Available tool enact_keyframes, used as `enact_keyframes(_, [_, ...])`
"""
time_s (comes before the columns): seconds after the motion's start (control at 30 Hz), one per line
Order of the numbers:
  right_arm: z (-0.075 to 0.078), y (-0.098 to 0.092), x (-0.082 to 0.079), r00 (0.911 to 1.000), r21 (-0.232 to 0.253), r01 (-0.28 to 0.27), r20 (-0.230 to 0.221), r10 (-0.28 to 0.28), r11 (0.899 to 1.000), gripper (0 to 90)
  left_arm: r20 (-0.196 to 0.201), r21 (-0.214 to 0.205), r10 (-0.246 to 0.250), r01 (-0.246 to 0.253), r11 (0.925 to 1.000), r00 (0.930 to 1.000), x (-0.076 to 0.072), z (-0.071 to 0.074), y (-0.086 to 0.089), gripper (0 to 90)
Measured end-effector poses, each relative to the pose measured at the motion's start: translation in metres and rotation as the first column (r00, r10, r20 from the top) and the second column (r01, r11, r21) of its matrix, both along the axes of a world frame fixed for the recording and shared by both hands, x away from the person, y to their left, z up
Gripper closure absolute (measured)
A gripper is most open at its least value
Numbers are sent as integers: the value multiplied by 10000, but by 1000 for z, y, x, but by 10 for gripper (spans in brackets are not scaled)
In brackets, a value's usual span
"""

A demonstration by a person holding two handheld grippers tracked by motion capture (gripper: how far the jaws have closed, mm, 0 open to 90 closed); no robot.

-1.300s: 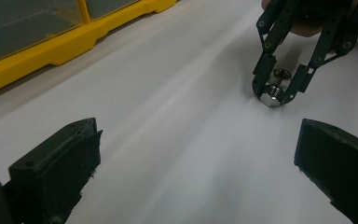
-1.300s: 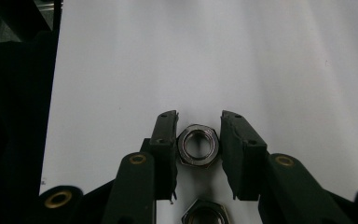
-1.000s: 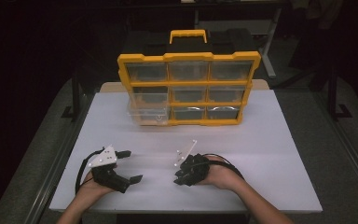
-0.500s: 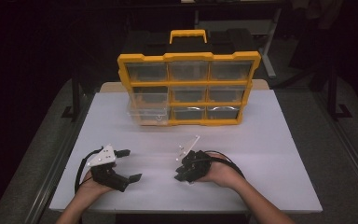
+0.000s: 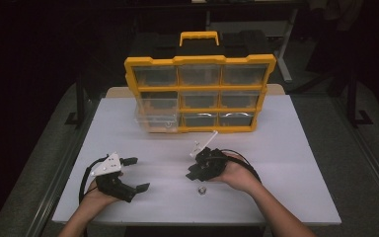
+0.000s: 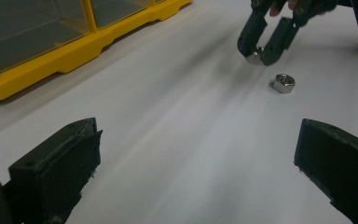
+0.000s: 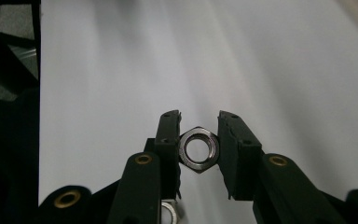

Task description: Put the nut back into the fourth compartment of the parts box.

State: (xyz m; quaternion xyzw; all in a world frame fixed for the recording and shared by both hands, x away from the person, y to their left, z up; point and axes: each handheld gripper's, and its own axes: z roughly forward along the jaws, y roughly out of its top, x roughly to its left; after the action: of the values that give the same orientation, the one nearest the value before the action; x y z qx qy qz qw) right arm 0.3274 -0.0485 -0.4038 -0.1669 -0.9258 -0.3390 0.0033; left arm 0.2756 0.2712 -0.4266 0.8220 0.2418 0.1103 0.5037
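No lettering, label, brand, number or sign can be read anywhere in these views.

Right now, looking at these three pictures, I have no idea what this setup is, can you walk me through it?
A person sits at a white table, holding a hand-held gripper in each hand. One picture looks down from above; the other two come from cameras riding on each gripper. The right gripper is shut on a metal nut. The left gripper is open and holds nothing. A second nut lies on the table, and a yellow drawer box stands at the back.
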Motion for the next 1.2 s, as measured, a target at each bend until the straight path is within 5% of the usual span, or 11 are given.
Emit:
enact_keyframes(0.87, [48, -3, 22, 9981, 413, 602, 114, -607, 9973, 691, 48, 121, -77, 77, 9999, 10000, -1, 0, 0, 4])
enact_keyframes(1.2, [73, -3, 32, 9959, 510, 528, 703, -563, 9973, 691, 60, 156, -91, 90, 9998, 9999, -1, 0, 0, 4])
